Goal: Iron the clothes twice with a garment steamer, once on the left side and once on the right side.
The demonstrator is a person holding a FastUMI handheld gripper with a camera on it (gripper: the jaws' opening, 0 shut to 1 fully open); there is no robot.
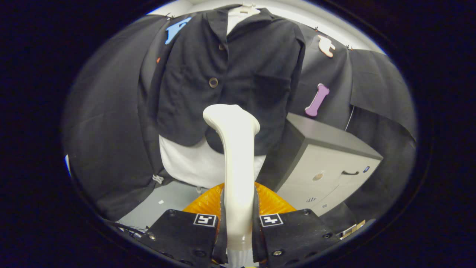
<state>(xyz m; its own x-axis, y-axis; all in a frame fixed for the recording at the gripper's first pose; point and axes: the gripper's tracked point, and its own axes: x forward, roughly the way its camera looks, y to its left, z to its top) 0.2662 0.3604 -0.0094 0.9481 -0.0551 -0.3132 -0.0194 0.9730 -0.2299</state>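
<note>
Gripper [238,223] fingers clamp the steamer handle [238,178] at lower centre; steamer head [228,117] faces the hanging dark jacket [230,74] above.

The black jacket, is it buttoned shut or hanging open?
Shut: the black jacket is closed at its button, parting only near the hem.

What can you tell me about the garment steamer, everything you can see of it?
The garment steamer is a smooth, glossy cream-white wand that looks like plastic. It stands upright between the fingers of the tongs, which press on its handle from both sides. The handle rises straight, then widens and bends forward into a rounded head. That head sits in front of the lower hem of the dark jacket hanging ahead; whether it touches the cloth cannot be told. Its base, near ribbed orange material, is hidden.
</note>
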